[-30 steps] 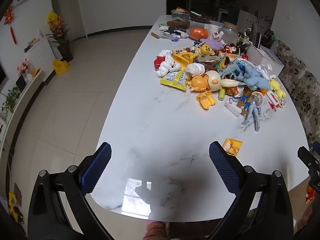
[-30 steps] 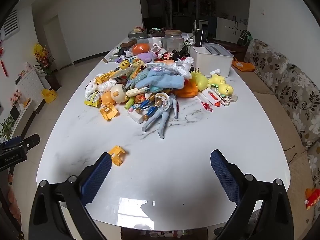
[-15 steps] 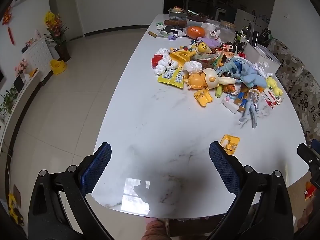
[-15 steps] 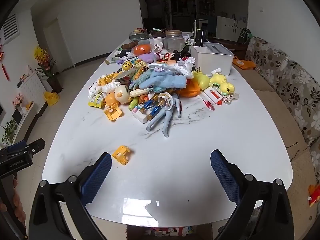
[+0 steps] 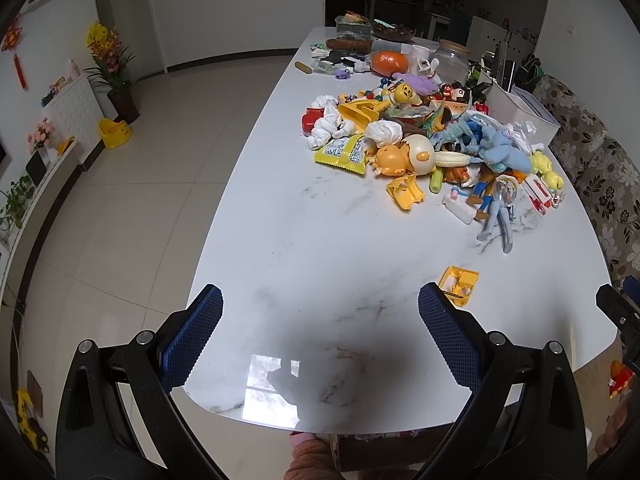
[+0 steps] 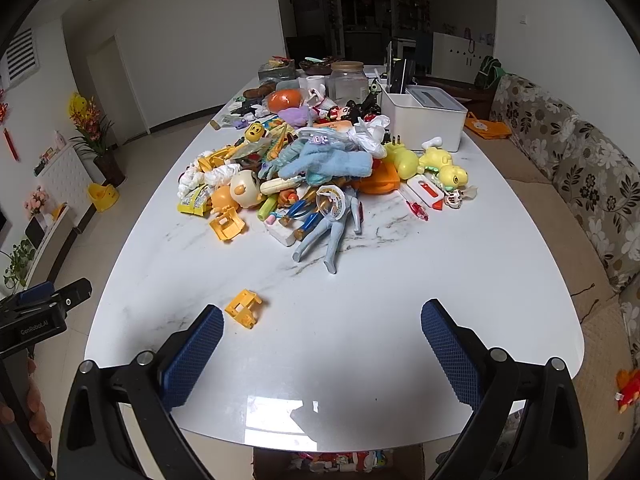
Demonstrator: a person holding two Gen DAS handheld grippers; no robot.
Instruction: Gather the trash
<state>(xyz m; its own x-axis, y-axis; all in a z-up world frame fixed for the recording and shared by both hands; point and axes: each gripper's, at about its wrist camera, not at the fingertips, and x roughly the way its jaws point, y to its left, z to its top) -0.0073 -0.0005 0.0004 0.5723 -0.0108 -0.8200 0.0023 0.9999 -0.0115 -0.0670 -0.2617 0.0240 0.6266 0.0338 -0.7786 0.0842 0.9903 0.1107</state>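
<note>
A pile of toys mixed with trash lies on the white marble table [image 5: 320, 248]. In it are crumpled white tissues [image 5: 326, 126], another tissue ball [image 5: 385, 133] and a yellow snack wrapper [image 5: 342, 152]. In the right wrist view the tissues [image 6: 218, 176] and the wrapper [image 6: 196, 200] lie on the pile's left side. My left gripper [image 5: 320, 336] is open and empty above the near table edge. My right gripper [image 6: 322, 352] is open and empty, also above the near edge. Both are well short of the pile.
A small yellow toy piece [image 5: 459, 280] lies alone near the front; it also shows in the right wrist view [image 6: 243, 307]. A white bin [image 6: 424, 114] and a glass jar [image 6: 347, 80] stand at the back. A sofa [image 6: 580, 184] runs along the right.
Both grippers have pulled back and risen slightly from the table, so the pile looks a little farther away. Nothing on the table has moved.
</note>
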